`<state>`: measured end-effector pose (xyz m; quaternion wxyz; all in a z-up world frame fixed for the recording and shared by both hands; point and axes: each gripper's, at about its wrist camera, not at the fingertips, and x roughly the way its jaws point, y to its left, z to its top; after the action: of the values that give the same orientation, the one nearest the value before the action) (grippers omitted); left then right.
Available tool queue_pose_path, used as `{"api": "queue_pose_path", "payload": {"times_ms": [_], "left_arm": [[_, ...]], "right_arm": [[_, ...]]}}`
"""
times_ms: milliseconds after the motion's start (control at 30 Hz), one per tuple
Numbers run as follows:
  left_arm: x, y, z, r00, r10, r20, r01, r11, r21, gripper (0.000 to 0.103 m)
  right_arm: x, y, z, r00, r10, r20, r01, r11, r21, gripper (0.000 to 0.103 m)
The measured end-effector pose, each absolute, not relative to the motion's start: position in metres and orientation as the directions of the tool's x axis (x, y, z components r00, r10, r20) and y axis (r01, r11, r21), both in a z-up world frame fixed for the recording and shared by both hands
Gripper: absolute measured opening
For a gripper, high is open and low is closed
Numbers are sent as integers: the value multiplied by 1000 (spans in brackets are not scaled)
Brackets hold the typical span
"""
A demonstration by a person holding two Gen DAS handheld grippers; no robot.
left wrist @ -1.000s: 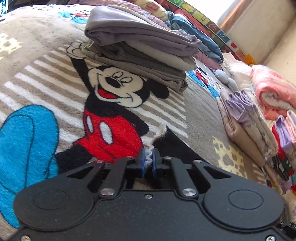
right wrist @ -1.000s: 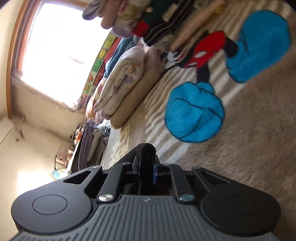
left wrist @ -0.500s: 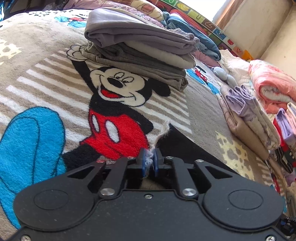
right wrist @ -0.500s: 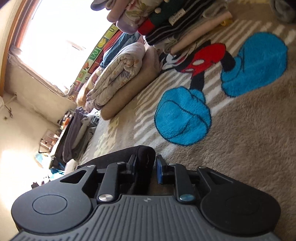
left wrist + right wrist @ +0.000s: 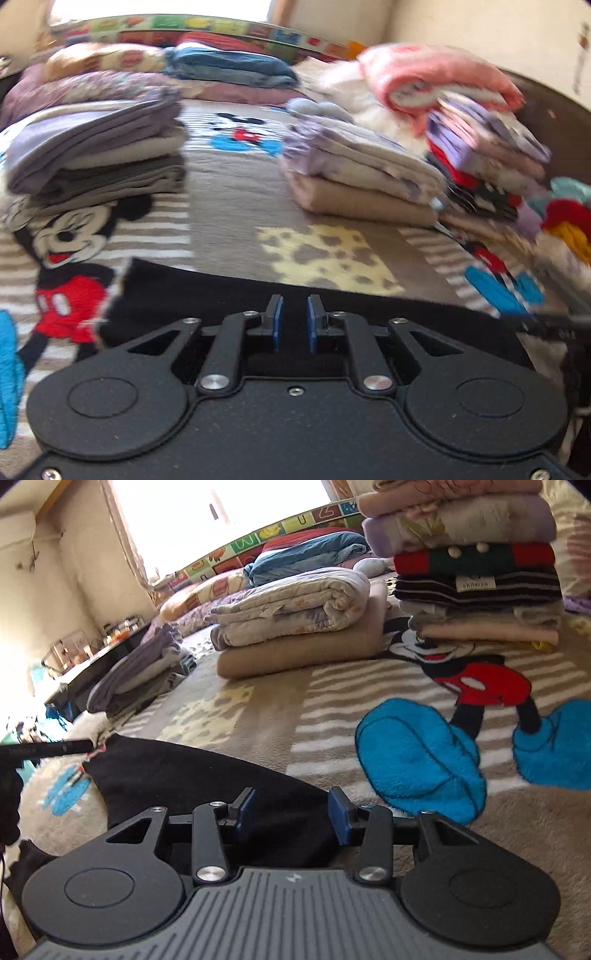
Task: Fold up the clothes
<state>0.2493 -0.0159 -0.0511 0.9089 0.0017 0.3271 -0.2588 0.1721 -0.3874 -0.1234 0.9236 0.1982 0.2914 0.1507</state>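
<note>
A: Change, item one?
B: Both grips released. Left gripper (image 5: 293,323): half a second ago pinching a frayed edge, now narrowly parted, empty. Right gripper (image 5: 291,814): now spread wide, empty.
A: Black garment (image 5: 221,291)?
B: Lying flat on the cartoon blanket (image 5: 229,192), under both grippers, apart from the folded stacks (image 5: 476,587).
A: Meaning?
B: Probably one fold laid down.

One flat black garment (image 5: 192,775) lies near on the cartoon-mouse fleece blanket (image 5: 280,701). Three stacks of folded clothes stand beyond: left (image 5: 136,675), centre (image 5: 295,627), right (image 5: 476,579). Two grippers (image 5: 294,323) (image 5: 291,814) are visible.
</note>
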Motion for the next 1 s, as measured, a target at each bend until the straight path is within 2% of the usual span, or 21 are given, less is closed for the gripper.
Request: {"api": "queue_pose_path", "payload": {"times_ms": [133,267,300,333,500,1000], "left_arm": [[224,-73,-70,588,-515,-624,591,800,-103,8],[220,-95,-92,531,-497,-686,614,784,-92,8],[213,-102,-99,530,-468,-708,642,766,-26,8],[206,-104,-102,548,-459,-699,659,752,23,8],[198,-99,-92,568,-430,-701,648,759,59,8],[186,-154,-101,548,-457,-701,687,724,64,8]], "right_arm": [[164,-396,-135,797,432,-422,-176,835,522,43],[161,-397,-138,806,442,-394,-191,824,533,43],[161,-399,-140,807,449,-383,-194,815,546,43],[160,-402,-141,809,455,-373,-196,806,559,43],[160,-405,-146,814,466,-346,-205,789,580,43],[158,-408,-149,818,475,-325,-214,775,594,43]]}}
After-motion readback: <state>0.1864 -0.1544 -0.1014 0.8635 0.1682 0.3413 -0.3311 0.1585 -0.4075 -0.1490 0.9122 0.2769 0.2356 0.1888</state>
